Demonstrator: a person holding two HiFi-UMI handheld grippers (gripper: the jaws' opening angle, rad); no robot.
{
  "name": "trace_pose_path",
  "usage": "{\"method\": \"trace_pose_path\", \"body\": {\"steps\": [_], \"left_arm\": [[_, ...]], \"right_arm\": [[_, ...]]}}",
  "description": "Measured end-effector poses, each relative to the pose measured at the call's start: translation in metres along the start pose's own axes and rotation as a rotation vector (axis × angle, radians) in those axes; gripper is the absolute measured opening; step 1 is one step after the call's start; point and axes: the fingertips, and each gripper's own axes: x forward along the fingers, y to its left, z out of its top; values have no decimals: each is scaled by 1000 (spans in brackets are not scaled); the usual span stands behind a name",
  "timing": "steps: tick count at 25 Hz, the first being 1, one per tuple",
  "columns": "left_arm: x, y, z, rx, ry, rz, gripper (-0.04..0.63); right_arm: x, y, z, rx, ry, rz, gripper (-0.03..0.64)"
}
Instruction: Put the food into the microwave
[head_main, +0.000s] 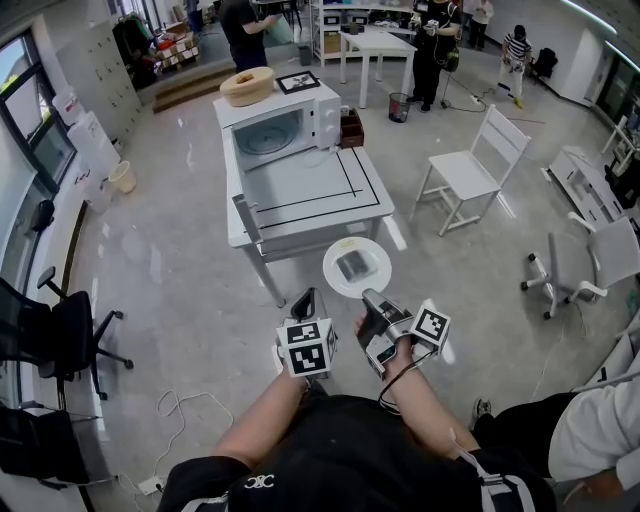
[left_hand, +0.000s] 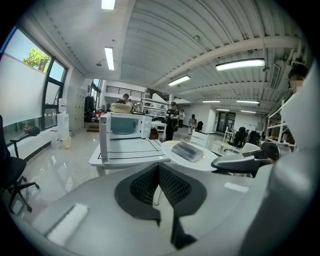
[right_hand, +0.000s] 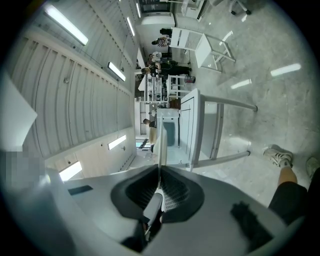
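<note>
1. The right gripper (head_main: 369, 298) has its jaws clenched on the near rim of a white plate (head_main: 336, 281). The right gripper view shows that rim edge-on between them.
2. The food (head_main: 353, 265), a grey packet that looks wrapped though the view is too coarse to be sure, lies in the middle of the plate.
3. The plate is held in the air at the front edge of the white counter (head_main: 325, 205), apart from the microwave (head_main: 320, 118).
4. The microwave stands at the far end of the counter with its door swung open and the turntable showing inside.
5. The left gripper (head_main: 307, 298) hangs just beside the right one, its jaws pressed together with nothing between them.
6. A tan basket (head_main: 247, 86) and a framed marker card (head_main: 298, 81) sit on top of the microwave.
</note>
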Motion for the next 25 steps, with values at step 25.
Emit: {"method": "trace_pose_path", "body": {"steps": [25], "left_arm": [[125, 35, 44, -20, 31, -36, 8]], "right_arm": [[105, -6, 66, -7, -4, -37, 21]]}}
